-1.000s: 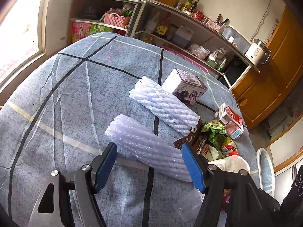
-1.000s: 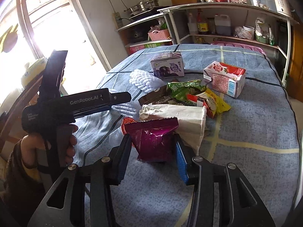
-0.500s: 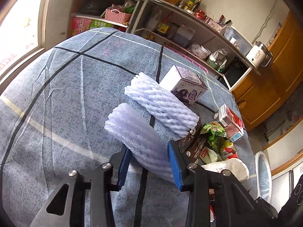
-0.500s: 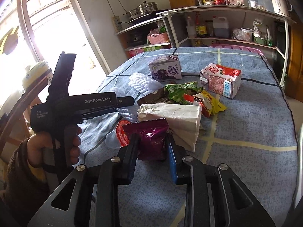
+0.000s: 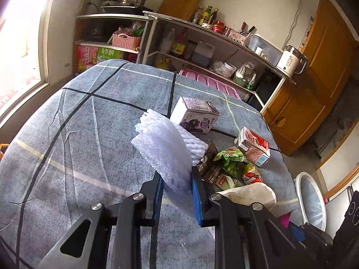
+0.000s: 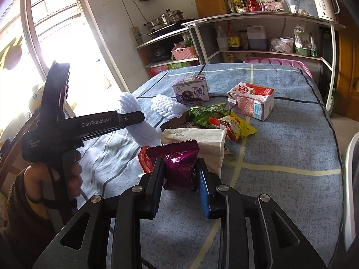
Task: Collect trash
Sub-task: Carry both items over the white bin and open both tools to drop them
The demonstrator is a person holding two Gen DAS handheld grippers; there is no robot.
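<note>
The left claw [image 5: 176, 196] has just been closing and now pinches the near end of a white foam-net fruit sleeve [image 5: 163, 152] between its blue pads, the sleeve's far end raised off the grey-blue checked cloth of the tabletop [image 5: 74, 139]; the right claw [image 6: 180, 183] has also just been closing and grips a crumpled purple foil snack bag [image 6: 179, 163], which lies against the cloth; a person's hand [image 6: 53, 179] wraps the black handle of the left tool at the left of the right wrist view. Just behind the purple bag sit a red wrapper [image 6: 143, 159] and a flattened cream paper bag [image 6: 197, 139]; beyond these lie a green snack packet [image 6: 206, 114], a yellow packet [image 6: 242, 127] and a dark brown wrapper [image 5: 208, 163], all crowded together. A second white foam-net sleeve [image 6: 166, 107] rests on the cloth behind the held one; farther back stand a purple-printed milk carton [image 5: 195, 118] and, to its right, a red-and-white strawberry milk carton [image 6: 251, 103], apart from each other. Past the tabletop's far edge are metal shelves [image 6: 258, 22] holding bottles and jars, with a white kettle [image 5: 289, 60] at their end.
</note>
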